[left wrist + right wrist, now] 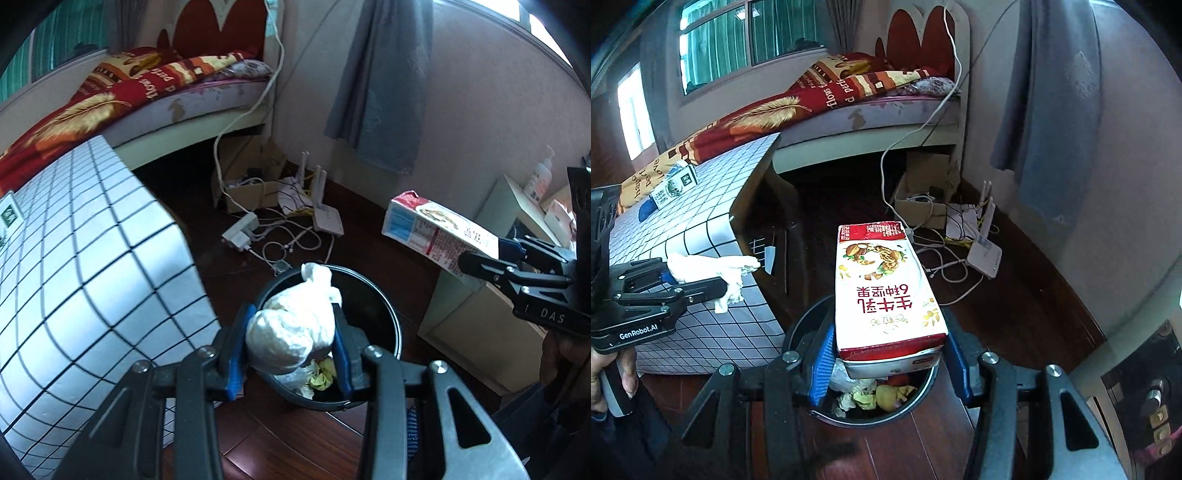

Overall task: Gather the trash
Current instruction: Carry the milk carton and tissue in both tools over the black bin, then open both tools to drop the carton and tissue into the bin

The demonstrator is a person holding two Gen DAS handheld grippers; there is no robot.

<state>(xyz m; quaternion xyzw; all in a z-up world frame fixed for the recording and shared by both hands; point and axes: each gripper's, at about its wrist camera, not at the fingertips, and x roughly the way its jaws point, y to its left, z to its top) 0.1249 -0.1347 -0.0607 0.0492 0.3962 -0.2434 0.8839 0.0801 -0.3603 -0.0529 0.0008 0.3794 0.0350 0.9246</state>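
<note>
My left gripper (293,334) is shut on a crumpled white tissue wad (291,328), held right above the black trash bin (388,310) on the wooden floor. My right gripper (888,345) is shut on a red-and-white milk carton (884,291), which hangs over the same bin (801,321). Scraps of paper and yellow peel (882,397) lie inside the bin. In the left wrist view the carton (436,232) and the right gripper (480,258) show at the right. In the right wrist view the left gripper (698,282) with the tissue (713,269) shows at the left.
A table with a white grid cloth (85,258) stands just left of the bin, with a small box (674,186) on it. Behind are a bed (155,92), a white router (325,218), a power strip (242,230) and tangled cables. A pale cabinet (476,306) stands at the right.
</note>
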